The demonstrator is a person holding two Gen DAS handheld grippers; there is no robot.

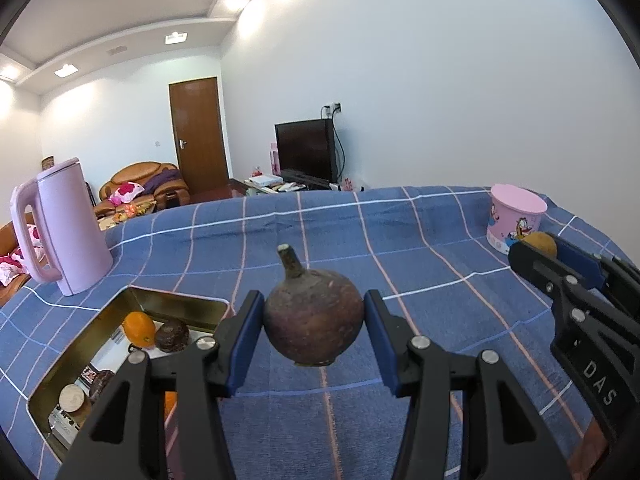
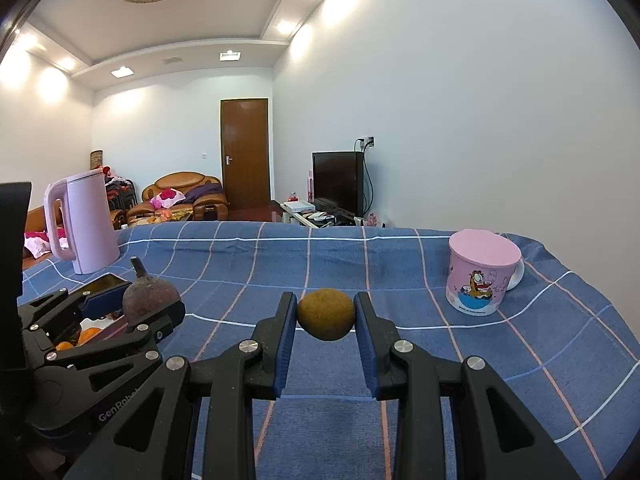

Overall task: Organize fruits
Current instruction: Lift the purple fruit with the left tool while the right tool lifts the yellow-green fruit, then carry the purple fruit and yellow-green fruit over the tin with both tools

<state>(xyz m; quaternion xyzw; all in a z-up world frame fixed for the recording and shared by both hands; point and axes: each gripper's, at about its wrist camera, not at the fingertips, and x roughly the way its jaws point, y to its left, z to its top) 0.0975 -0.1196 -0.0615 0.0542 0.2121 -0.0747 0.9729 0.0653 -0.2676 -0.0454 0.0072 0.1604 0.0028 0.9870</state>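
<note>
My left gripper (image 1: 314,322) is shut on a dark purple-brown mangosteen (image 1: 312,324) with a stubby stem, held above the blue checked cloth. The same fruit (image 2: 150,298) shows at the left of the right wrist view. My right gripper (image 2: 326,316) is shut on a small round yellow-brown fruit (image 2: 326,314), also lifted off the cloth; it peeks out (image 1: 542,242) at the right of the left wrist view. A gold metal tin (image 1: 64,372) lies low on the left. Inside it are an orange (image 1: 139,329), a dark fruit (image 1: 172,335) and other pieces.
A pink kettle (image 1: 66,226) stands at the back left of the table. A pink lidded cartoon cup (image 2: 482,276) stands at the back right. The blue checked tablecloth (image 2: 400,264) covers the table. Behind it are a sofa, a door and a dark screen.
</note>
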